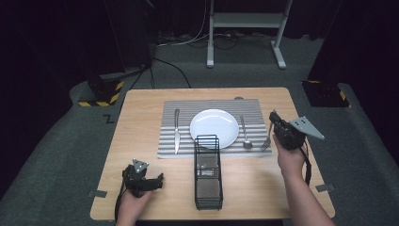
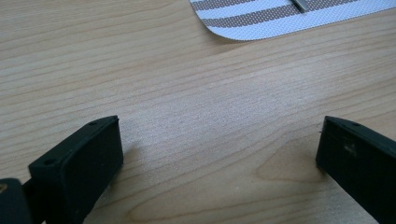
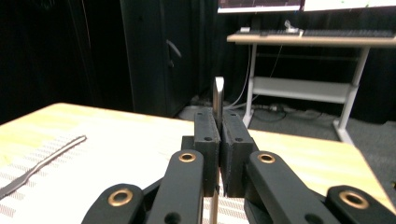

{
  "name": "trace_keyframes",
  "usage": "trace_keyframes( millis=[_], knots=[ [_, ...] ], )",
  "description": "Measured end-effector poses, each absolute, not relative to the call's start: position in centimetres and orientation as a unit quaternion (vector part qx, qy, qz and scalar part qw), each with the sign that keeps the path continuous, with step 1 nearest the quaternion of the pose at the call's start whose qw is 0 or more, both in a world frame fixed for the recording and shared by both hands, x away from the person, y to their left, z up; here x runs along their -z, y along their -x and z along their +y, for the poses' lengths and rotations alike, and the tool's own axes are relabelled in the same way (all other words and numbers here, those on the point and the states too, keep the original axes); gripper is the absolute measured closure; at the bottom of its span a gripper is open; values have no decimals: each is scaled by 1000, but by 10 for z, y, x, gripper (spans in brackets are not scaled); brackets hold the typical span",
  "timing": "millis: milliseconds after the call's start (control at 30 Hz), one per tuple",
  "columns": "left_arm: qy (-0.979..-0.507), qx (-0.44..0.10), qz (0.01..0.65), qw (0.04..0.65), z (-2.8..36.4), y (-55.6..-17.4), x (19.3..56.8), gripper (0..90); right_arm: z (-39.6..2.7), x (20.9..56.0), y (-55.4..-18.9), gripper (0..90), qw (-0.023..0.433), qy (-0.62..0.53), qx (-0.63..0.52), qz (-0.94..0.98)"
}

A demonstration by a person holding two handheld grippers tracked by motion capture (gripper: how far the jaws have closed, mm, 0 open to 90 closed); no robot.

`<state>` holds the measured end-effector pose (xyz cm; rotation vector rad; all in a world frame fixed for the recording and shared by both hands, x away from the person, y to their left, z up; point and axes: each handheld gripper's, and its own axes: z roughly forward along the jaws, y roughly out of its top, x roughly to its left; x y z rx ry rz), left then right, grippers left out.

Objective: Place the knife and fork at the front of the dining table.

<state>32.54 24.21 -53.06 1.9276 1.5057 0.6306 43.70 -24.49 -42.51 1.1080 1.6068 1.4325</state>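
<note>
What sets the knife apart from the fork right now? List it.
The knife lies flat on the striped placemat, left of the plate; the fork is clamped in the right claw, tines down at the mat's right edge. The knife is untouched, since the left claw is open over bare table. Both are silver cutlery.

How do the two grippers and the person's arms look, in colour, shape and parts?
Both grippers are black. The left gripper and the right gripper each carry a grey three-cornered plate on top and trail a black cable. In the right gripper view, the jaw arms show brass-coloured rings at their joints, and the pads are flat black blocks. The forearms are bare, with no sleeves visible.
</note>
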Motion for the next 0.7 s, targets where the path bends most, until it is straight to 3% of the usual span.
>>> trace_keyframes(
  millis=[700],
  knots=[
    [-727, -238, 569, 303, 242, -325, 531, 6, -231, 449, -494, 867, 314, -463, -537, 632]
  ],
)
